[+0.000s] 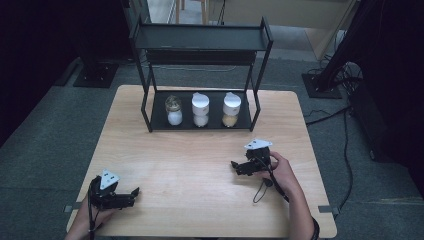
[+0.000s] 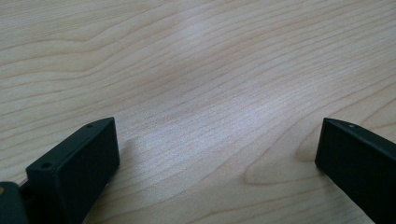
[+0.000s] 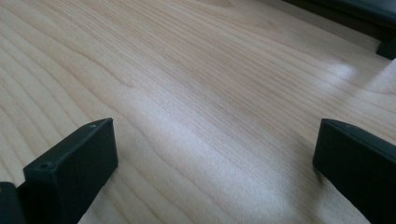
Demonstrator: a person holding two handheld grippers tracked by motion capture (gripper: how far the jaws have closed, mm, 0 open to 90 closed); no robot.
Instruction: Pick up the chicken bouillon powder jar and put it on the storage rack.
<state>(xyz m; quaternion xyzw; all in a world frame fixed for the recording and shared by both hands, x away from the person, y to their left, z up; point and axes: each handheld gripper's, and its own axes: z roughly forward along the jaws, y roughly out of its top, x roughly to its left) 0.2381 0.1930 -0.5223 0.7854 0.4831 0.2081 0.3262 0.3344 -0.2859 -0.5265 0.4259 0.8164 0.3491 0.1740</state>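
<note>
1. Left gripper (image 1: 134, 191): jaws wide apart, empty, low over the tabletop (image 1: 200, 200).
2. Three jars on the rack (image 1: 150, 107) shelf, well ahead of both grippers: clear-topped jar (image 1: 174, 110), middle jar (image 1: 200, 110), right jar (image 1: 231, 109). Likely glass, rigid, slippery, breakable; grip mid-body.
3. Right gripper (image 1: 234, 164): wide open, empty; right jar nearest.

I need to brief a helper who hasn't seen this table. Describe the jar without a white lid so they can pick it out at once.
Find the black rack at the far side of the wooden table. On its bottom shelf three jars stand in a row. Take the leftmost jar: its top is clear glass with white contents below, while its two neighbours wear white caps.
</note>
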